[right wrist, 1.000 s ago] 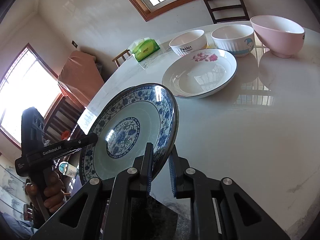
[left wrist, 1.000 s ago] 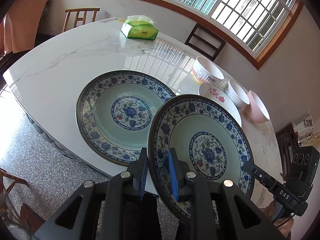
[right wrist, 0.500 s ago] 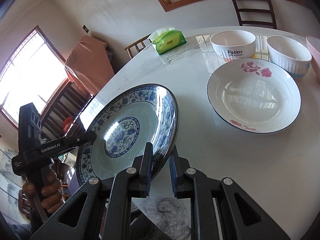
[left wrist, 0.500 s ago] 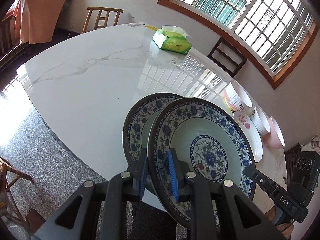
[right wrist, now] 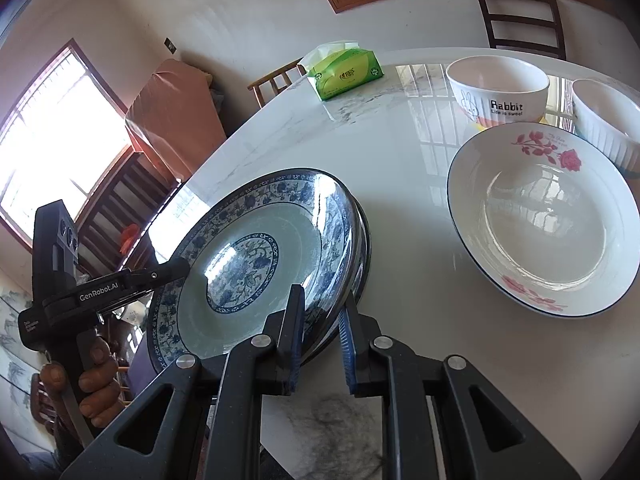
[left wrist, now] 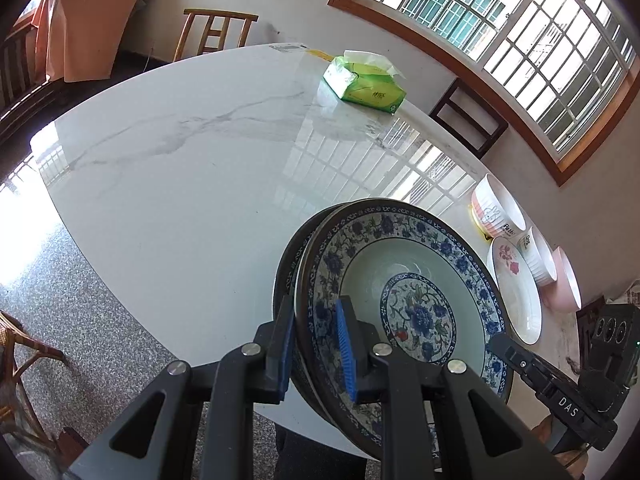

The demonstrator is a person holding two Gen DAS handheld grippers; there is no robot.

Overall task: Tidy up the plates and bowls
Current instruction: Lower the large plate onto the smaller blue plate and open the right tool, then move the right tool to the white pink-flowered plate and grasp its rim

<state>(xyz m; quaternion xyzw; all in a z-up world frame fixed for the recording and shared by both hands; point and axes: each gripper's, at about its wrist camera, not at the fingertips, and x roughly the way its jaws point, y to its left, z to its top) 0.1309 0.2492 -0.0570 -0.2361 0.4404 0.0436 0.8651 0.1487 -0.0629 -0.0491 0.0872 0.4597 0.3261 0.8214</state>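
A blue-and-white floral plate (left wrist: 404,292) is held between both grippers, directly over a second matching plate (left wrist: 286,272) on the marble table; only the lower plate's dark rim shows. My left gripper (left wrist: 316,344) is shut on the upper plate's near rim. My right gripper (right wrist: 320,332) is shut on the opposite rim of the same plate (right wrist: 248,264); the lower plate's rim (right wrist: 362,248) peeks out just beneath. A white plate with red roses (right wrist: 544,224) lies to the right.
A Rabbit bowl (right wrist: 496,92), a ribbed white bowl (right wrist: 608,120) and a pink bowl (left wrist: 566,280) stand behind the rose plate. A green tissue pack (left wrist: 364,84) sits far back on the table (left wrist: 192,184). Chairs surround the table.
Both grippers carried the held plate sideways over the second blue plate and lowered it; it now nearly covers that plate. Both grips stayed shut.
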